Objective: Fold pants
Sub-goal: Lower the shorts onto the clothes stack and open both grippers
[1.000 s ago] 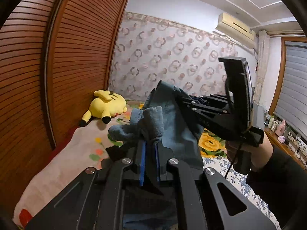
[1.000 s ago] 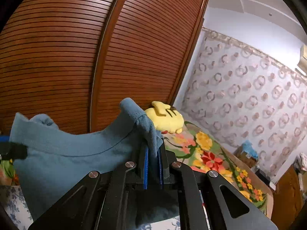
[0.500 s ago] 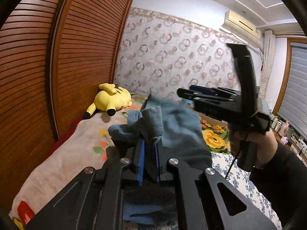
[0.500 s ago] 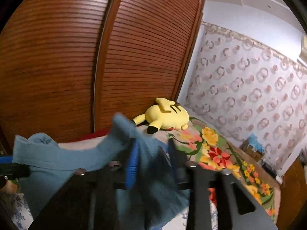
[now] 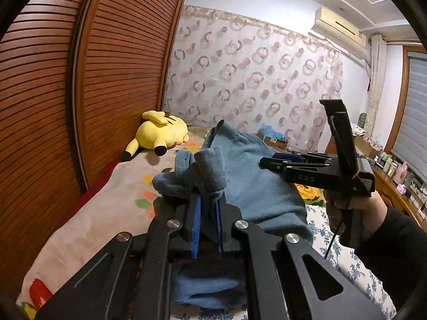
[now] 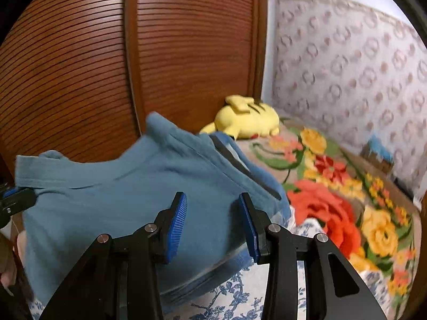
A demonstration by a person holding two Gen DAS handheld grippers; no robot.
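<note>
The blue-grey pants hang in a bunch above the bed. My left gripper is shut on a gathered fold of them, and cloth sticks up above its blue pads. In the right wrist view the pants spread out ahead, and the left gripper pinches their far left corner. My right gripper stands open; the cloth lies beyond its pads and is not gripped. The left wrist view shows the right gripper beside the pants on the right, held by a hand.
A yellow plush toy lies at the head of the bed by the slatted wooden doors. A floral blanket covers the bed, with a blue-patterned sheet nearer me. A cluttered shelf runs along the right.
My right gripper opened and let go of the pants' corner, then pulled back to the right. The freed corner sagged. The left gripper kept its grip.
</note>
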